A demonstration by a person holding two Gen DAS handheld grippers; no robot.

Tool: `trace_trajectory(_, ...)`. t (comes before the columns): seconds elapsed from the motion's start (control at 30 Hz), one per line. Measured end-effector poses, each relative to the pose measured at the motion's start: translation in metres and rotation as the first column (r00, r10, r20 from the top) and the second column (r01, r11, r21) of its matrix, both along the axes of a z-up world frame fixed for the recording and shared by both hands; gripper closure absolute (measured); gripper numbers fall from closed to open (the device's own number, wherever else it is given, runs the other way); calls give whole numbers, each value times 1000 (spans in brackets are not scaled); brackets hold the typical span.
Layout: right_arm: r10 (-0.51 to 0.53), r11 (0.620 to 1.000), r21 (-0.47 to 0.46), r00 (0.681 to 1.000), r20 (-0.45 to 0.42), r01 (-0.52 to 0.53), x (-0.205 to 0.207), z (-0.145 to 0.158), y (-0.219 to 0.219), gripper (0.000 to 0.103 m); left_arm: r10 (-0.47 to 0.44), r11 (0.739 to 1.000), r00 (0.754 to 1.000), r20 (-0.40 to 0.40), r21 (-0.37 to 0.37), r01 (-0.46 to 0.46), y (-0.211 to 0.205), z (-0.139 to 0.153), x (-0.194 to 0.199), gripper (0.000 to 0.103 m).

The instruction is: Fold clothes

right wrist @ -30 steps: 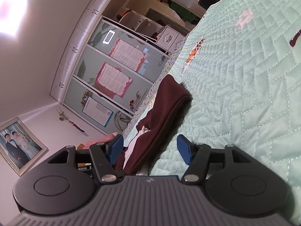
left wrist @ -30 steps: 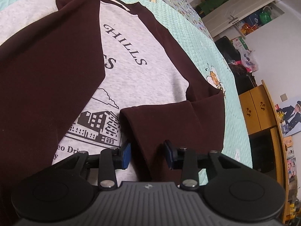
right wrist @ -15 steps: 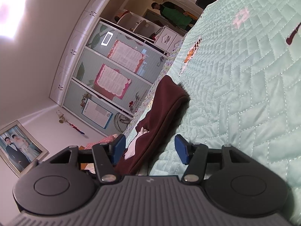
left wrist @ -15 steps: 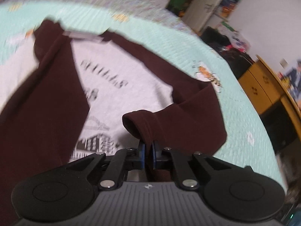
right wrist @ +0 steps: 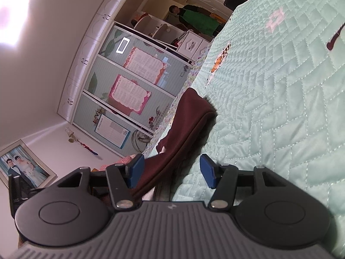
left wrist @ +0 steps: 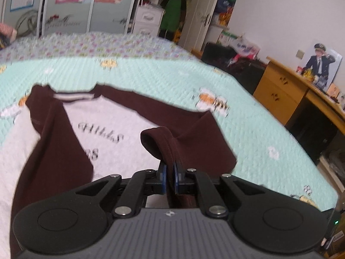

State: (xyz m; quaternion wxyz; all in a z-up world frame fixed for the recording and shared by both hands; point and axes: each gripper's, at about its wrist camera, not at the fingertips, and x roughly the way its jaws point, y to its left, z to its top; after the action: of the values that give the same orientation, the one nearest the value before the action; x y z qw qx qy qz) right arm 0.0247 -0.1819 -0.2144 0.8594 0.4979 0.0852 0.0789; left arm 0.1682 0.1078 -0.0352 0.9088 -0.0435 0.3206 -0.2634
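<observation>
A grey sweatshirt (left wrist: 107,118) with dark maroon sleeves and black lettering lies face up on the mint quilted bed (left wrist: 151,77). In the left wrist view my left gripper (left wrist: 170,178) is shut on the cuff of the right-hand maroon sleeve (left wrist: 159,142), lifted above the shirt's chest. The other sleeve (left wrist: 54,151) lies folded across the shirt on the left. In the tilted right wrist view my right gripper (right wrist: 170,170) is open low over the quilt (right wrist: 280,108), with the maroon edge of the sweatshirt (right wrist: 185,125) just ahead of its left finger.
A wooden dresser and desk (left wrist: 286,95) run along the bed's right side. Mirrored wardrobe doors (left wrist: 64,4) stand beyond the bed. A person in a green apron (left wrist: 173,10) stands in the far doorway. White drawers (left wrist: 148,21) sit beside them.
My left gripper went from open around the sleeve cuff to shut on it, then lifted it and tilted up toward the room. The right gripper barely shifted and stayed open.
</observation>
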Motion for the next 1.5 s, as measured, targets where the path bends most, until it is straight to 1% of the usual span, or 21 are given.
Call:
trace_trajectory(0.1,0,1000,6,1000,4,0,0,-1,-1,44,-3,999,999,40,-42,5,10,21,2,97)
trace_trajectory(0.33,-1,1000,8,1000,4,1,1,0,-1,44,44,994,993,110,-104,-33,43,64,2,97)
trace_trajectory(0.4,-1,1000,9,1000,5,1,1,-1,-1,44,82,990,990,118,-123,-68,59,70,-1,97)
trace_trajectory(0.5,-1,1000,13,1000,7,1,0,-1,0,44,144,982,984,108,-135,-129,83,72,-3,97)
trace_trajectory(0.67,-1,1000,12,1000,5,1,1,-1,-1,44,252,963,966,61,-120,-243,117,60,1,97)
trace_trajectory(0.77,-2,1000,10,1000,3,2,1,-1,-1,44,260,964,966,7,-64,-259,122,40,-1,97)
trace_trajectory(0.9,-2,1000,9,1000,2,2,1,-1,-1,44,236,971,970,-58,-11,-237,117,10,-2,97)
trace_trajectory(0.97,-2,1000,9,1000,1,2,1,0,-2,44,235,972,970,-67,8,-235,114,1,-3,97)
trace_trajectory(1.03,-2,1000,9,1000,0,2,2,0,-2,44,234,972,971,-51,29,-233,112,-3,-3,97)
trace_trajectory(1.13,-2,1000,10,1000,1,2,1,0,-2,44,236,971,971,-33,40,-234,114,-6,-1,97)
trace_trajectory(1.2,-1,1000,12,1000,3,1,1,-1,-2,44,243,969,970,-9,60,-242,117,-12,-2,97)
trace_trajectory(1.3,-2,1000,14,1000,2,1,1,-1,-3,44,237,968,971,25,72,-238,119,-11,-3,97)
trace_trajectory(1.33,-1,1000,14,1000,2,1,1,-1,-3,44,231,970,972,36,71,-233,118,-10,-4,97)
trace_trajectory(1.4,-1,1000,15,1000,1,1,1,-1,-2,44,217,975,975,46,42,-218,120,-2,-3,97)
trace_trajectory(1.47,-3,1000,10,1000,-6,3,1,0,-1,44,199,980,978,69,0,-199,123,13,-2,97)
trace_trajectory(1.5,-3,1000,4,1000,-12,3,1,1,-1,44,187,982,978,96,-15,-186,122,23,0,97)
